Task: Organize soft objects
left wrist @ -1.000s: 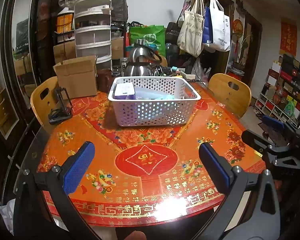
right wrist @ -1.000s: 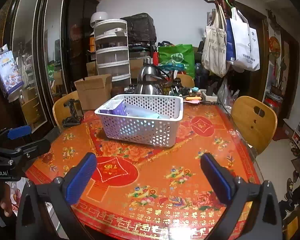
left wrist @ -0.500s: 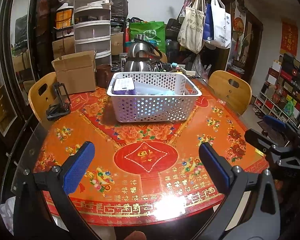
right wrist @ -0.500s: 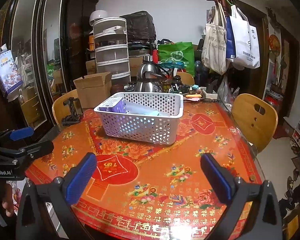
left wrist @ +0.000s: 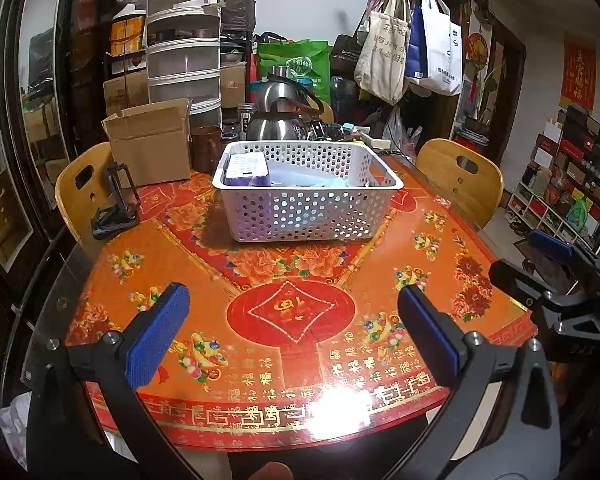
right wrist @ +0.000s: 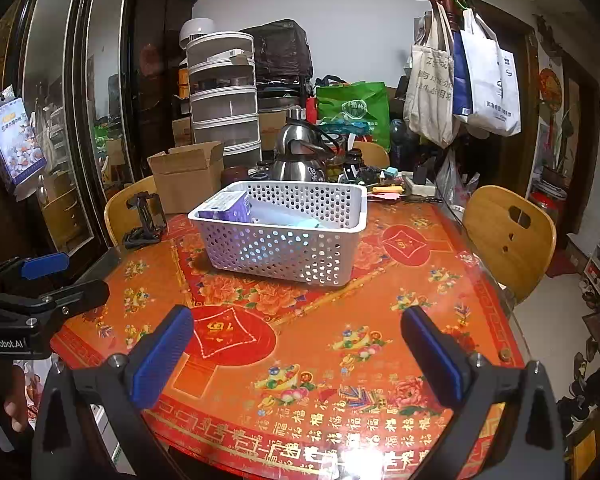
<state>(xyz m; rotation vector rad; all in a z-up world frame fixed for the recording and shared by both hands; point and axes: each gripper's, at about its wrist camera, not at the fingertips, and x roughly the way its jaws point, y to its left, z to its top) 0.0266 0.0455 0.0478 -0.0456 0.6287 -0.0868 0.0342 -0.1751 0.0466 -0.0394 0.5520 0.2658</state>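
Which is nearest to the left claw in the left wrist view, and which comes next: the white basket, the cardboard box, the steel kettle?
From the left claw, which is open over the table's near edge:
1. White basket, straight ahead at the table's middle.
2. Cardboard box, behind the basket, to the left.
3. Steel kettle, behind the basket's far wall; hardly farther than the box, so this order is uncertain.

Overhead glare, dark fisheye-warped corners

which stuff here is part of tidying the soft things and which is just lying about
Part of the job:
white perforated plastic basket
purple-and-white soft pack inside it
pale blue soft packs inside it

Just lying about:
brown cardboard box
steel kettle
black phone stand
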